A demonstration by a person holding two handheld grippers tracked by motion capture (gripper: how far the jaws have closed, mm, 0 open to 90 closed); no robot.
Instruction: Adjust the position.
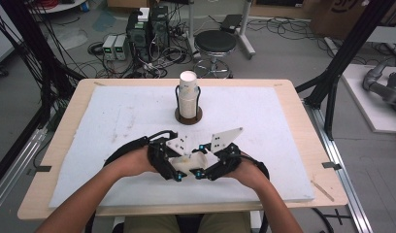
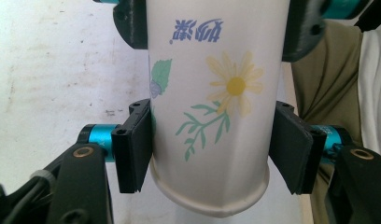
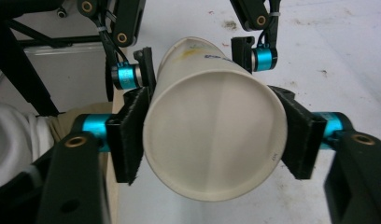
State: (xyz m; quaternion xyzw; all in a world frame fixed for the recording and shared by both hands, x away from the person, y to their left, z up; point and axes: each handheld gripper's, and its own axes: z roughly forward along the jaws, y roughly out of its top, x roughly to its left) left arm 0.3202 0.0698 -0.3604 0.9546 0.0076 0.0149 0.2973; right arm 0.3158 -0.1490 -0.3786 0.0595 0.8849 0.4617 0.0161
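Both pairs of jaws are clamped on one paper cup (image 1: 192,162), held just above the near middle of the white mat (image 1: 113,121). The left gripper (image 2: 209,149) pinches it near the rolled rim, the right gripper (image 3: 214,135) near the base, whose recessed bottom faces that camera. So the cup lies on its side, long axis running left to right between the hands, mouth pointing left. Farther off, a stack of cups (image 1: 188,94) stands upright in a holder (image 1: 188,115).
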